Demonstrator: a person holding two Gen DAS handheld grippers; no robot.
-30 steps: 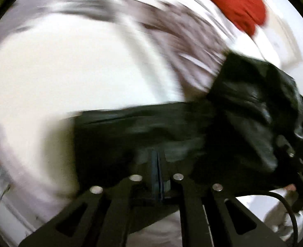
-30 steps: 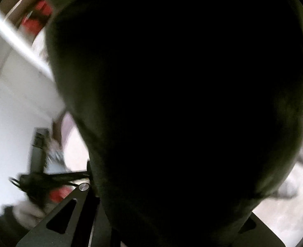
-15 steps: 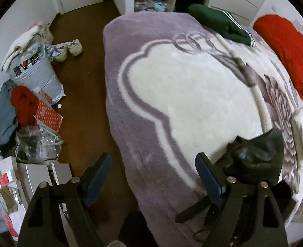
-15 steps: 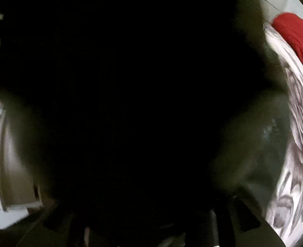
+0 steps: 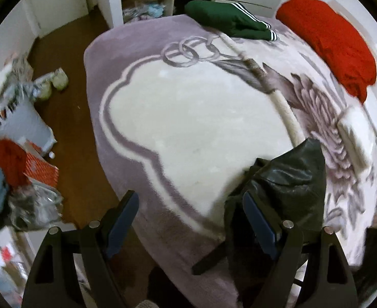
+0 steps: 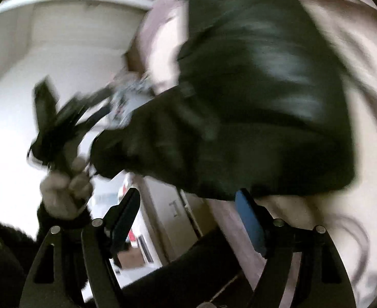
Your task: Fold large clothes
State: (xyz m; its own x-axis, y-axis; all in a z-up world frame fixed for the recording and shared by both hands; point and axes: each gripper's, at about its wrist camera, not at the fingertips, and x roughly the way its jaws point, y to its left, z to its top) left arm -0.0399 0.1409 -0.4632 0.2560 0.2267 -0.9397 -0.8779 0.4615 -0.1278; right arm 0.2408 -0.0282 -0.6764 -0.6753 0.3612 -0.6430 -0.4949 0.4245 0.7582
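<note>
Black leather jacket (image 5: 288, 179) bunched at the near right edge of the bed, both my claws spread and gripping nothing.

Its shiny folds lie on the lilac-and-cream blanket (image 5: 188, 118), just past the right finger of my left claw (image 5: 188, 220). In the blurred right-wrist view the jacket (image 6: 260, 97) fills the middle, above my right claw (image 6: 188, 215), whose fingers stand apart. Farther up the bed lie a green striped garment (image 5: 229, 20) and a red blanket (image 5: 329, 41). Clutter sits on the brown floor (image 5: 68, 118).
</note>
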